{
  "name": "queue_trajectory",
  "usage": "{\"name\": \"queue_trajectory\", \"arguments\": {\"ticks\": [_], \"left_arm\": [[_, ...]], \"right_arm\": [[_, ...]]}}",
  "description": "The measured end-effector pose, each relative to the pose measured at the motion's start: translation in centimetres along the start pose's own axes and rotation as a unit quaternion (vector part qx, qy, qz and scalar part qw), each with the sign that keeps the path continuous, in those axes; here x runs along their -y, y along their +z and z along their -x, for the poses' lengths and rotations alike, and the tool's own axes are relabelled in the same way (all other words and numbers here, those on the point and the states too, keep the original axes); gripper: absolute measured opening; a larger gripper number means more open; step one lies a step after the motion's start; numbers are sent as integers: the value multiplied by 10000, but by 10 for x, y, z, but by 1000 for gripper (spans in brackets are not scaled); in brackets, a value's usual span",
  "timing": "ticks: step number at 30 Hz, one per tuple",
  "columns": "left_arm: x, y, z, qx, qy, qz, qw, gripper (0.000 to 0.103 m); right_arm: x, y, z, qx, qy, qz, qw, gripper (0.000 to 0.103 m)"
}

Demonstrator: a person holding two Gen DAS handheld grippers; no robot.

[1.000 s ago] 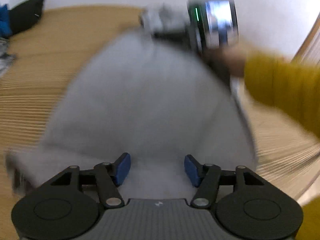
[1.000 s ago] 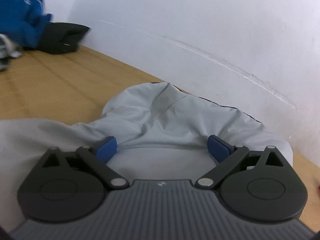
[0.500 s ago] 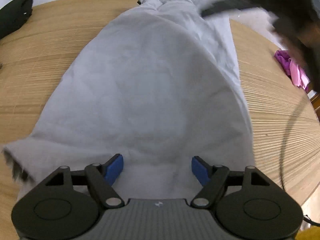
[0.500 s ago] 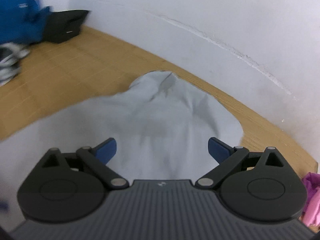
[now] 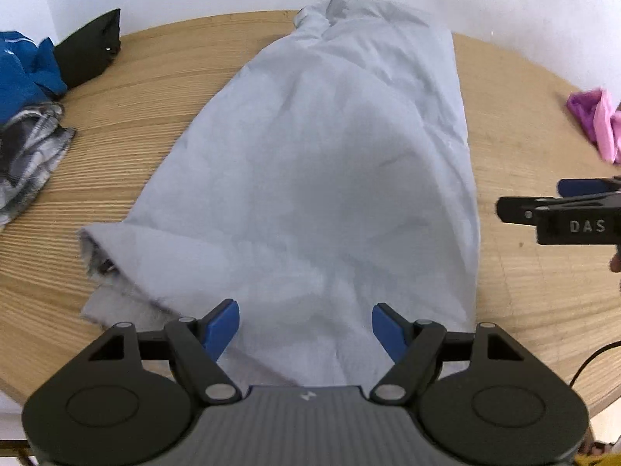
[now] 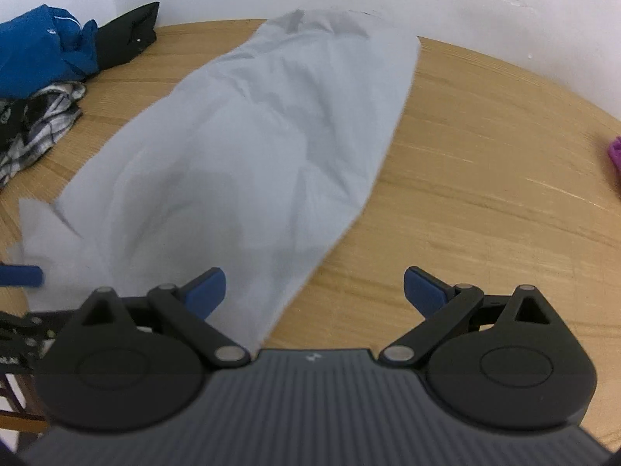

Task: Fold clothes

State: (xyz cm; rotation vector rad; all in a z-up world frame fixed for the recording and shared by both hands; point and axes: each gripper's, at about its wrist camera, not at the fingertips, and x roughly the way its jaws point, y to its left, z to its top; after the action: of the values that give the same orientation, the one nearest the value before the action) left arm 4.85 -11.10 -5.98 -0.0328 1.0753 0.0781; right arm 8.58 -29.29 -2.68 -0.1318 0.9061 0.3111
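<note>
The pale grey garment [image 5: 322, 178] lies spread along the wooden counter [image 5: 535, 295], running from the near edge at the bottom of the frame to the white wall at the top, where its bunched far end is hard to read. In the left wrist view the left tool [image 5: 305, 325] hangs over the near hem with its blue pads spread wide and nothing pinched between them; the hem itself is cut off behind the tool's body. At the left of the garment a folded-under corner shows a darker lining, too blurred to make out. The right wrist view is softer and shows the right tool [image 6: 315, 288] released as well, its left pad above the cloth's edge and its right pad above bare wood. Only the left view shows the other tool from the side, at the right edge and cut off by the frame. A blue garment [image 6: 42, 50], a black item [image 6: 128, 37] and a checked cloth [image 6: 39, 124] sit at upper left in both views; the pink cloth [image 5: 595, 120] is clear in the left view, a sliver in the right.
</note>
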Motion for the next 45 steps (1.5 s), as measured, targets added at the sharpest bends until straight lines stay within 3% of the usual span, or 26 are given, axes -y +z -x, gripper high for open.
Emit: {"name": "queue_trajectory", "arguments": {"ticks": [4,7,9,11,15,18,21,25,28,34,37,40,44,45], "left_arm": [[-14,4,9,194,129,60,9997,78],[-38,8,15,442,442,57,9980,78],[-61,12,15,556,531,78,9970,78],[-85,16,13,622,594,74,9963,78],[-127,31,-2,559,735,-138,9956,78],[-148,40,-14,485,447,-367,9971,78],[-148,43,-34,206,253,-790,9963,78],[-143,25,-67,-246,221,-1203,9922,78],[-146,10,-69,-104,112,-1328,9910,79],[-168,7,-57,36,-177,-1229,9923,79],[-184,7,-45,164,-372,-1125,9928,79],[-187,10,-43,227,-445,-1157,9920,79],[-190,15,-44,329,-535,-1043,9926,79],[-191,17,-45,333,-642,-1013,9922,79]], "right_arm": [[-2,-18,24,105,98,143,9998,100],[1,-31,44,259,3,267,9993,100],[5,-42,52,247,137,-10,9996,100],[12,-51,51,148,542,-623,9965,100],[0,-76,53,205,1005,-2020,9740,100],[-47,-83,62,371,1273,-1839,9740,100],[-100,-84,56,355,977,-1233,9869,100],[-130,-93,30,-139,521,-1404,9886,100],[-130,-106,18,-509,264,-1781,9823,100],[-129,-115,23,-320,-62,-2184,9753,100],[-147,-109,36,54,-326,-1741,9842,100],[-182,-104,38,464,-873,-431,9942,100],[-217,-105,23,715,-1519,967,9811,99],[-220,-105,20,795,-1527,1116,9787,90]]}}
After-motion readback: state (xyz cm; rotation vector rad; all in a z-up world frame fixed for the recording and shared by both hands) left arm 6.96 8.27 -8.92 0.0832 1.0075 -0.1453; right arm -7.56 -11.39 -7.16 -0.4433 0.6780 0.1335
